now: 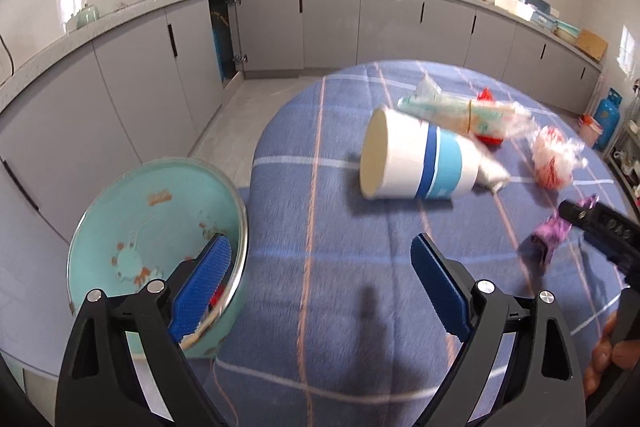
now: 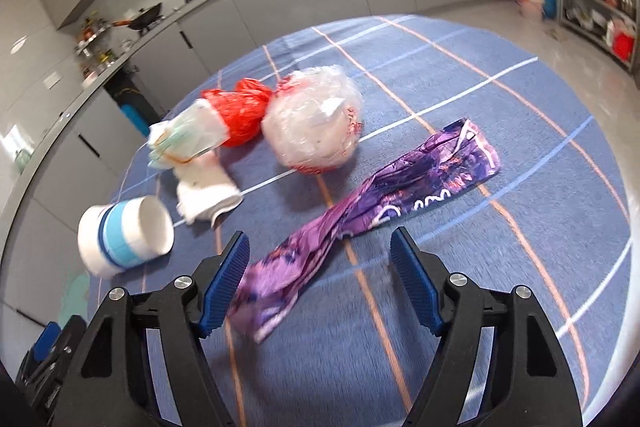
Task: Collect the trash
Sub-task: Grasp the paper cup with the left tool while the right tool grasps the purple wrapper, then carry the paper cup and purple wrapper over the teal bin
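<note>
Right claw [image 2: 318, 285]: jaws apart, nothing pinched; purple wrapper [image 2: 372, 207] lies between and ahead of the fingers, its near end just beside the left pad, pad contact not clear in the blur.
Left claw [image 1: 320, 287]: wide, empty; only blue plaid cloth [image 1: 320, 211] between the fingers.
Teal bin [image 1: 156, 227]: under and behind the left claw's left finger, off the edge of the counter, lower than the cloth; a red scrap shows inside.
Paper cup [image 1: 420, 159]: on its side ahead of the left claw, slightly right, mouth facing the camera.
Other trash: crumpled clear bag [image 2: 316, 123], red bag [image 2: 240, 111], tissue pack [image 2: 184, 139] and white wad [image 2: 208, 195], all ahead-left of the right claw, bunched together.
Risk, wrapper: thin, flat and long; pads may close on cloth along with it, or catch only an end, so the tail drags and slips free.
Risk, cup: round and lying down; a nudge from a finger would likely roll it, maybe off the counter edge.
Risk, claws: right claw sits close at the left claw's right; both working the middle could collide.
Risk, bin: low and off to the side; a release short of the rim drops trash on the floor.
Writing: white lettering on the wrapper, too blurred to read; orange print inside the bin, unreadable; cup shows blue bands only.
</note>
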Action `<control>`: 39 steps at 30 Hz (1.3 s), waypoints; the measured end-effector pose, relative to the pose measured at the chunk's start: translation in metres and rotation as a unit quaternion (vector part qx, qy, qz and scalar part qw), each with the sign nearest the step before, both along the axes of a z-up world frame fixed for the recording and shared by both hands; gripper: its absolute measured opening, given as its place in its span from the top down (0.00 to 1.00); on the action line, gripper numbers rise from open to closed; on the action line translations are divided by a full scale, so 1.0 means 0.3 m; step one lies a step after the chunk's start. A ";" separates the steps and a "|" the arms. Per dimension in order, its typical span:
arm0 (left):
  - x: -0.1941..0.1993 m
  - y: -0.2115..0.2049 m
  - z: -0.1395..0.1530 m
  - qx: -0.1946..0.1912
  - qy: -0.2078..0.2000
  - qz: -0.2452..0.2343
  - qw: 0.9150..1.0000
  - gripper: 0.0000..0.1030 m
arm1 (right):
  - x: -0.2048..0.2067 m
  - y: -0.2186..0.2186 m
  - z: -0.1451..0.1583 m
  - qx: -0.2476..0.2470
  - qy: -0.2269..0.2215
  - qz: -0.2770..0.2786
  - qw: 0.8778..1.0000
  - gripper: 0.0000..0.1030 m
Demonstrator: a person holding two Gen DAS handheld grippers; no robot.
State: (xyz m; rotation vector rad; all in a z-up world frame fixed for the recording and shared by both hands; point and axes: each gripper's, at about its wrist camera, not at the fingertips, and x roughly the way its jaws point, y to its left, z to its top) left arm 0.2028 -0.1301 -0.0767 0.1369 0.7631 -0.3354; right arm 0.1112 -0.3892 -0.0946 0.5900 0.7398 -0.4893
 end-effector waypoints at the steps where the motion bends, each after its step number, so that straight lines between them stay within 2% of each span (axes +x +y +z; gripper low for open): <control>1: 0.014 -0.011 0.015 -0.003 -0.005 -0.003 1.000 0.13 | 0.023 -0.008 -0.012 0.006 0.014 -0.003 1.000 0.29; 5: 0.062 -0.050 0.058 -0.015 -0.024 -0.014 0.999 0.13 | 0.067 0.006 -0.017 -0.012 0.032 0.004 0.999 0.30; 8: 0.100 -0.086 0.076 -0.024 -0.031 -0.028 0.999 0.14 | 0.081 0.022 -0.018 -0.035 0.045 0.015 0.998 0.52; 9: 0.114 -0.099 0.075 -0.024 -0.032 -0.033 0.999 0.14 | 0.080 0.019 -0.020 -0.029 0.043 0.023 0.998 0.66; 10: 0.132 -0.118 0.072 -0.024 -0.030 -0.039 0.998 0.14 | 0.079 0.019 -0.021 -0.031 0.043 0.029 0.998 0.77; 11: 0.142 -0.129 0.069 -0.026 -0.028 -0.043 0.998 0.15 | 0.077 0.016 -0.024 -0.025 0.041 0.038 0.998 0.81; 12: 0.156 -0.144 0.063 -0.031 -0.024 -0.049 0.998 0.15 | 0.070 0.014 -0.024 -0.022 0.040 0.045 0.998 0.82; 17: 0.180 -0.196 0.014 -0.047 0.018 -0.076 0.996 0.36 | 0.027 0.024 -0.015 -0.011 0.026 0.061 0.998 0.87; 18: 0.176 -0.202 0.007 -0.049 0.022 -0.080 0.995 0.38 | 0.011 0.027 -0.012 -0.005 0.019 0.067 0.998 0.91; 19: 0.166 -0.211 -0.003 -0.049 0.026 -0.089 0.995 0.47 | -0.001 0.030 -0.009 0.000 0.012 0.071 0.997 0.95; 20: 0.157 -0.218 -0.009 -0.049 0.029 -0.095 0.994 0.57 | -0.018 0.039 -0.001 0.001 0.003 0.076 0.997 0.95; 21: 0.146 -0.225 -0.015 -0.049 0.031 -0.103 0.993 0.61 | -0.033 0.047 0.007 -0.003 -0.003 0.080 0.997 0.95; 23: 0.124 -0.233 -0.022 -0.053 0.032 -0.114 0.992 0.77 | -0.060 0.062 0.025 -0.012 -0.012 0.083 0.996 0.95; 26: 0.088 -0.238 -0.029 -0.064 0.035 -0.131 0.989 0.89 | -0.092 0.081 0.050 -0.023 -0.025 0.086 0.996 0.95; 30: 0.039 -0.238 -0.017 -0.074 0.031 -0.139 0.987 0.96 | -0.128 0.093 0.077 -0.033 -0.037 0.085 0.995 0.95; 39: -0.030 -0.146 0.032 -0.097 0.009 -0.124 0.987 0.97 | -0.157 0.169 0.130 -0.055 -0.064 0.108 0.991 0.95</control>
